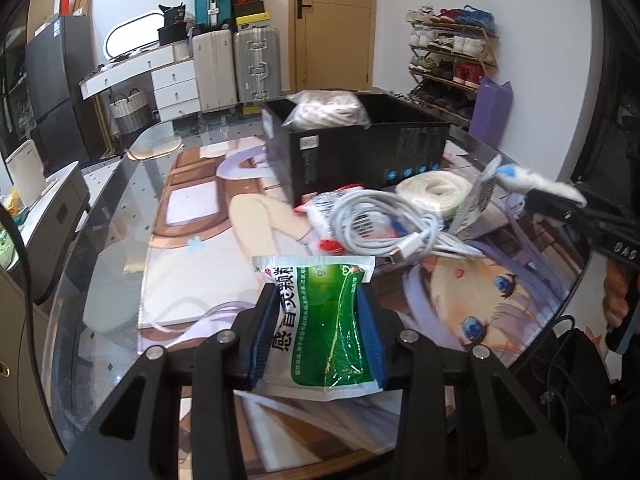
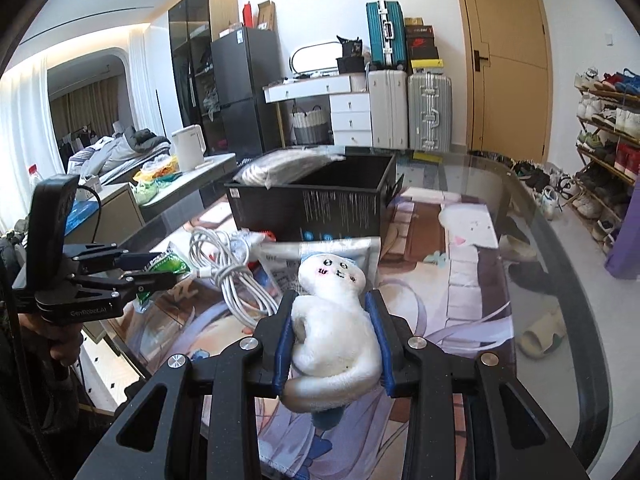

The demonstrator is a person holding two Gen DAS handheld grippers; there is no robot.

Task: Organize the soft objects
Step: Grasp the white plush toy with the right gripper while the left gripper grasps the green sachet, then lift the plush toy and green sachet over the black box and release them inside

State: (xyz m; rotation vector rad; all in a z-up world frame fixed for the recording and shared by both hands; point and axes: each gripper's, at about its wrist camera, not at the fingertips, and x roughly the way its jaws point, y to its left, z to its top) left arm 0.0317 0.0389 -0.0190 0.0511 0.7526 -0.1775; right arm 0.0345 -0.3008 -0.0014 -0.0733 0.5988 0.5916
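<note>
My left gripper (image 1: 318, 300) is shut on a green and white medicine sachet (image 1: 324, 320), held above the printed mat; it also shows in the right wrist view (image 2: 160, 270) at the left. My right gripper (image 2: 332, 308) is shut on a white plush toy (image 2: 332, 320) with a small face, held above the mat; the toy also shows in the left wrist view (image 1: 536, 184) at the right. A black box (image 1: 360, 148) stands at the back of the table and holds a clear bag of white soft items (image 1: 328, 110).
A coiled white cable (image 1: 384, 224), a red and white packet (image 1: 320, 216), a roll of white cord (image 1: 434, 188) and a clear bag (image 2: 320, 256) lie in front of the box. The glass table edge (image 2: 560, 240) curves at the right. Suitcases, drawers and a shoe rack stand behind.
</note>
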